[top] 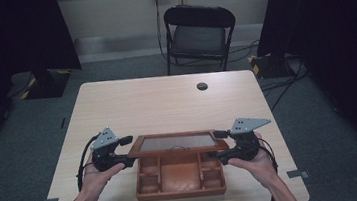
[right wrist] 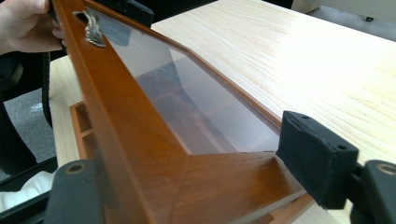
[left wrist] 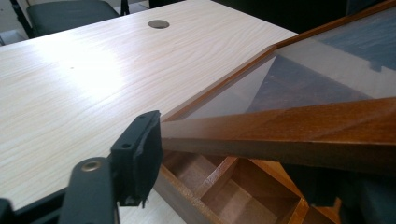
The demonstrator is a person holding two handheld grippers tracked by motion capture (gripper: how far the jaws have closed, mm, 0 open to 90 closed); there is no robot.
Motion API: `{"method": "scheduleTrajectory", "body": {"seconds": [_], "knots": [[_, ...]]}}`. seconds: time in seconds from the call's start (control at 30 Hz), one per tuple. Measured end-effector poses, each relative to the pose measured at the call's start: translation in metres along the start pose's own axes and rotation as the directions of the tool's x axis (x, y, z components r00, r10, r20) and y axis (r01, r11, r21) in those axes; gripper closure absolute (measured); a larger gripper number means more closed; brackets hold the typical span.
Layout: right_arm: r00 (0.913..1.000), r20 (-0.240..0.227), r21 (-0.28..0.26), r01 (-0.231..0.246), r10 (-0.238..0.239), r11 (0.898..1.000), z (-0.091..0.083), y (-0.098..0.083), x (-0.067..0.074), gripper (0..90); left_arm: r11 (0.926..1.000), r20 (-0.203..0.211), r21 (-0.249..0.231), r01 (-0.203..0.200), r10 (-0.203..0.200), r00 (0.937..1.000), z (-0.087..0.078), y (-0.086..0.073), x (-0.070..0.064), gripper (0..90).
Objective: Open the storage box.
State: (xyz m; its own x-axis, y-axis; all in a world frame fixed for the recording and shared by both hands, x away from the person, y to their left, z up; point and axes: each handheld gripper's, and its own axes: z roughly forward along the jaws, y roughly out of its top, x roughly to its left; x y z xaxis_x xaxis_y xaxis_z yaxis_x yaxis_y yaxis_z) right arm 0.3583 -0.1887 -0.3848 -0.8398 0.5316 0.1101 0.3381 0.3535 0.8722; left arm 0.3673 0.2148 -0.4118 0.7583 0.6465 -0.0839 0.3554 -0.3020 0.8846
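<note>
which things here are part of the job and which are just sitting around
In the job:
- wooden box with compartments
- its glass-paned lid, raised
- left hand-held gripper, jaws around the lid's left corner
- right hand-held gripper, jaws around the lid's right corner

Just lying about:
- folding chair behind the table
- cables on the floor

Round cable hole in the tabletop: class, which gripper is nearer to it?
Right. The right gripper, gripping the lid's right end, sits almost straight below the hole; the left gripper, at the lid's left end, lies well off to its left.

Both grippers (top: pixel 127 150) (top: pixel 218 143) level, fingers inward
</note>
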Motion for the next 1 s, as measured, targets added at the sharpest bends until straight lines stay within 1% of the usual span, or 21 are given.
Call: {"method": "scheduleTrajectory", "body": {"seconds": [0.07,0.17,0.2,0.4,0.43,0.47,0.5,0.53,0.57,0.6,0.63,0.7,0.8,0.87,0.9,0.97,1.0], "knots": [[1.0000,0.007,0.005,0.000,0.000,1.000,0.001,0.001,-0.002,26.2,1.0000,0.009,-0.003,-0.004,0.004,0.9999,0.001,0.002,0.000,35.6],[0.9999,0.009,0.000,-0.010,0.010,1.000,0.002,0.005,-0.007,27.8,0.9999,0.015,-0.012,0.002,-0.002,0.9999,0.003,0.005,0.002,38.7],[0.9998,0.012,-0.004,-0.013,0.013,1.000,0.002,0.006,-0.007,28.5,1.0000,0.018,-0.009,0.003,-0.003,0.9998,0.004,0.007,0.004,39.2],[0.9989,0.019,-0.024,-0.042,0.043,0.999,0.006,0.009,-0.018,30.4,0.9993,0.026,-0.028,0.023,-0.022,0.9994,0.008,0.008,0.008,39.8],[0.9986,0.022,-0.024,-0.048,0.048,0.999,0.007,0.008,-0.019,31.1,0.9994,0.024,-0.027,0.021,-0.020,0.9995,0.008,0.008,0.008,40.2],[0.9984,0.022,-0.025,-0.051,0.051,0.998,0.008,0.008,-0.021,31.6,0.9992,0.027,-0.028,0.028,-0.027,0.9993,0.009,0.008,0.009,40.4],[0.9983,0.017,-0.026,-0.055,0.056,0.998,0.009,0.008,-0.022,32.3,0.9994,0.025,-0.024,0.023,-0.023,0.9994,0.010,0.009,0.010,40.6],[0.9981,0.018,-0.024,-0.058,0.059,0.998,0.010,0.008,-0.024,33.0,0.9994,0.028,-0.020,0.028,-0.027,0.9992,0.010,0.009,0.011,40.8],[0.9981,0.014,-0.026,-0.060,0.060,0.998,0.010,0.008,-0.025,35.8,0.9991,0.029,-0.018,0.038,-0.038,0.9988,0.011,0.010,0.011,41.1],[0.9983,0.008,-0.028,-0.058,0.058,0.998,0.011,0.008,-0.025,36.7,0.9994,0.033,-0.003,0.035,-0.035,0.9989,0.012,0.013,0.012,41.2],[0.9983,0.007,-0.027,-0.058,0.059,0.998,0.011,0.009,-0.026,37.5,0.9997,0.030,0.000,0.025,-0.025,0.9992,0.012,0.014,0.013,42.0],[0.9983,0.001,-0.032,-0.058,0.058,0.998,0.012,0.011,-0.028,40.2,0.9997,0.031,0.000,0.023,-0.023,0.9992,0.012,0.017,0.014,43.2],[0.9984,-0.002,-0.042,-0.057,0.057,0.998,0.013,0.014,-0.031,42.9,0.9992,0.040,-0.012,0.039,-0.039,0.9984,0.014,0.018,0.018,44.7],[0.9980,-0.004,-0.056,-0.064,0.063,0.996,0.014,0.016,-0.033,43.8,0.9980,0.049,-0.025,0.059,-0.058,0.9971,0.016,0.017,0.021,45.8],[0.9979,-0.003,-0.060,-0.065,0.065,0.996,0.015,0.017,-0.035,43.7,0.9981,0.047,-0.026,0.057,-0.055,0.9974,0.017,0.018,0.022,46.1],[0.9977,-0.002,-0.060,-0.068,0.068,0.996,0.017,0.019,-0.036,44.3,0.9995,0.043,-0.015,0.028,-0.027,0.9987,0.017,0.021,0.023,47.8],[0.9976,-0.002,-0.061,-0.069,0.069,0.996,0.018,0.020,-0.038,44.3,0.9996,0.046,-0.010,0.025,-0.024,0.9986,0.018,0.023,0.024,48.9]]}}
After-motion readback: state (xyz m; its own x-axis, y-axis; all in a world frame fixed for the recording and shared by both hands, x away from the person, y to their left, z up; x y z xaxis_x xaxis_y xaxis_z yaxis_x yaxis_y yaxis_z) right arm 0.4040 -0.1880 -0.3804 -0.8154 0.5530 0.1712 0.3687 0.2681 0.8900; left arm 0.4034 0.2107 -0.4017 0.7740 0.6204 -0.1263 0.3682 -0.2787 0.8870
